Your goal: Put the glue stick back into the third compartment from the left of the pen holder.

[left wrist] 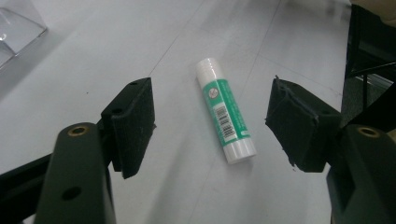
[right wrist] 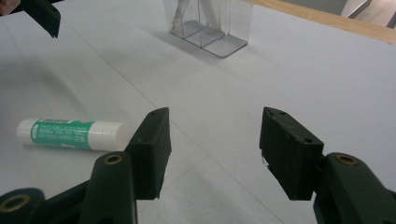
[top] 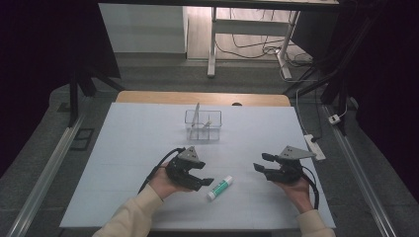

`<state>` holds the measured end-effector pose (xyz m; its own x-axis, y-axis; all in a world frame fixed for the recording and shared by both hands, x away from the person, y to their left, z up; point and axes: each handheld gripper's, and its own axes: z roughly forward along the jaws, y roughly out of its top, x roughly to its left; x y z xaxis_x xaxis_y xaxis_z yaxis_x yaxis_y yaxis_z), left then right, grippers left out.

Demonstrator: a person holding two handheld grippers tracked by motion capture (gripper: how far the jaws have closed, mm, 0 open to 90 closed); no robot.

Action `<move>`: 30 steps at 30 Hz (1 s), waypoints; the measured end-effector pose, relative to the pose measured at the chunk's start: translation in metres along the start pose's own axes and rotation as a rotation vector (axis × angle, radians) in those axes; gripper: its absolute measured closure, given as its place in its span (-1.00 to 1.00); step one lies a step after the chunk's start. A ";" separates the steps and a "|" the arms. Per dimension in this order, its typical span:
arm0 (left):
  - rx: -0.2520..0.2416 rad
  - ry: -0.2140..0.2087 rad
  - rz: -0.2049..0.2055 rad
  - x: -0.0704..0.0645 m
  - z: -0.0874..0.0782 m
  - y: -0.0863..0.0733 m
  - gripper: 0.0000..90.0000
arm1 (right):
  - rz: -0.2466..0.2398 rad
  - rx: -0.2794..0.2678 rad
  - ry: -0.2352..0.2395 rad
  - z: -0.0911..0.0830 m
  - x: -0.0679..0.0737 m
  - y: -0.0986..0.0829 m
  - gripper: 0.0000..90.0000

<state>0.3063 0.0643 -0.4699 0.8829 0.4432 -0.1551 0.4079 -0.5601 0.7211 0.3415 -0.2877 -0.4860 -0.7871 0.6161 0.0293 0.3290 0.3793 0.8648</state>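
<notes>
Black jaws of the left gripper (left wrist: 210,123) stand wide apart in its own view, with the glue stick (left wrist: 226,109) lying flat on the white table cover (left wrist: 116,37) between them, touched by neither; from the high view the left gripper (top: 200,177) sits just left of the glue stick (top: 219,187), which lies near the front edge, white cap toward the person; behind it, mid-table, stands a clear plastic organizer (top: 203,125); farther right, the right gripper (top: 263,163) hovers well apart from the stick, jaws spread wide, empty.
</notes>
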 end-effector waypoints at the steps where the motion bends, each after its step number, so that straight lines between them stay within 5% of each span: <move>1: 0.003 -0.001 0.003 0.000 0.001 0.001 -0.28 | 0.001 -0.002 0.001 0.000 0.000 0.000 -0.05; 30: 0.120 -0.023 0.023 -0.008 0.045 0.011 -0.29 | 0.004 0.021 -0.017 0.002 -0.003 -0.004 -0.05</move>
<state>0.3139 0.0232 -0.4914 0.8969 0.4136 -0.1562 0.4111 -0.6501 0.6391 0.3435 -0.2899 -0.4903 -0.7766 0.6295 0.0239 0.3431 0.3908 0.8541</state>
